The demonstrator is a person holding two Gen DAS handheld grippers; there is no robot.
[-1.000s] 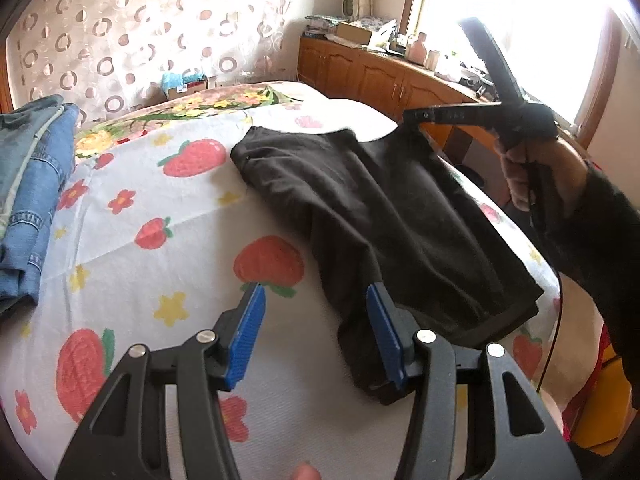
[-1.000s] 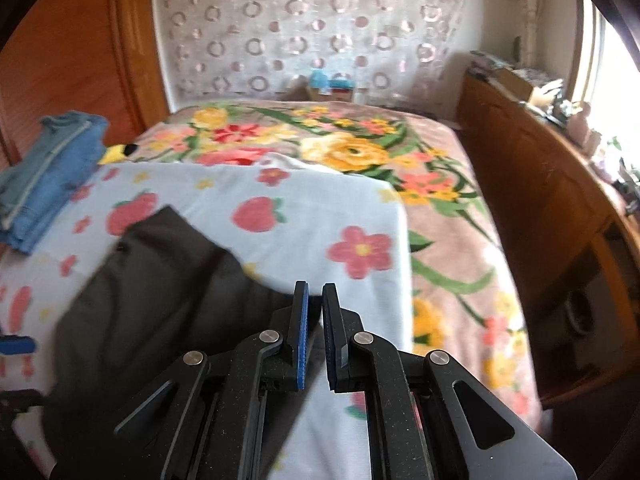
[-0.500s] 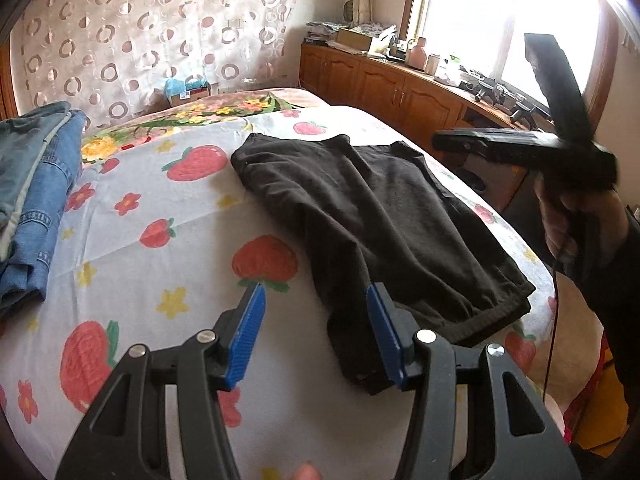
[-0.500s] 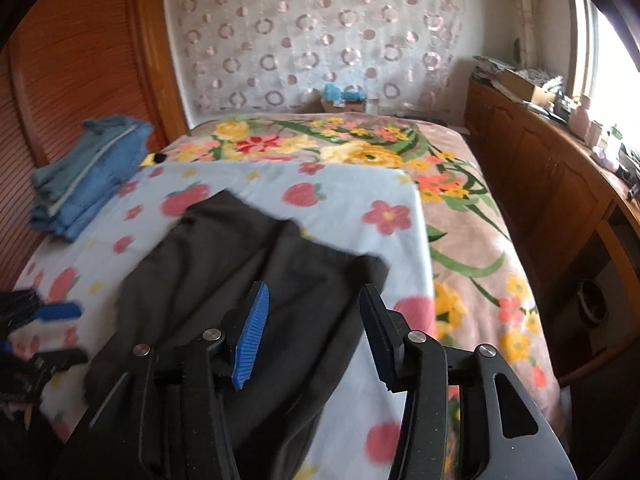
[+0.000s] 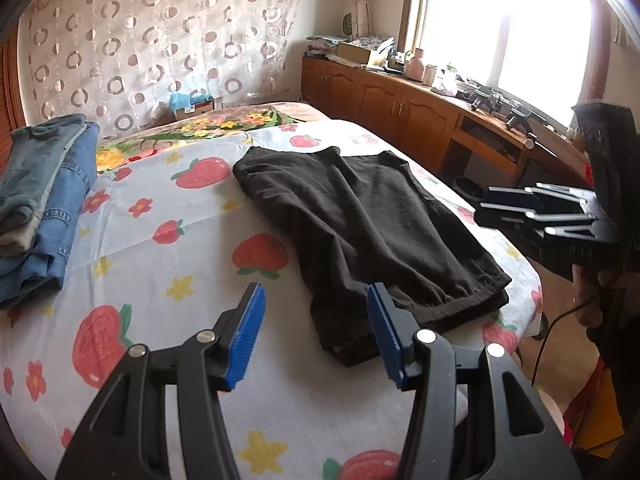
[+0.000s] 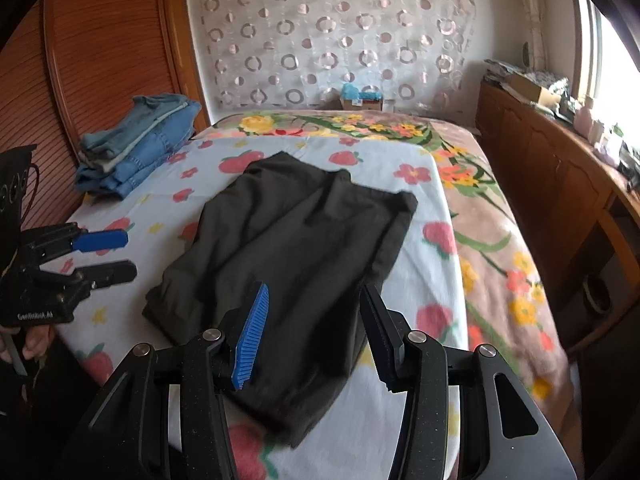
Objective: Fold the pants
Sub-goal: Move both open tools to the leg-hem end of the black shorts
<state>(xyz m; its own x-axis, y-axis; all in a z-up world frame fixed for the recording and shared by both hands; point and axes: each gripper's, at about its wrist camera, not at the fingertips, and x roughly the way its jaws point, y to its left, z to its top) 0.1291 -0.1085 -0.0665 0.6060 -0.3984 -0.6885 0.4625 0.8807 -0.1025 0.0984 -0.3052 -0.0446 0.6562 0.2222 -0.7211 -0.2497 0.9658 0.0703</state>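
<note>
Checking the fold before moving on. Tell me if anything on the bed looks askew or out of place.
The black pants lie folded but slanted across the strawberry sheet, their near end wrinkled with uneven layers. The jeans pile sits tidy. Both grippers are open and empty.

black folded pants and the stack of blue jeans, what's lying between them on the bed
Nothing: only bare strawberry-print sheet separates the black folded pants from the stack of blue jeans, clearest in the left wrist view.
</note>
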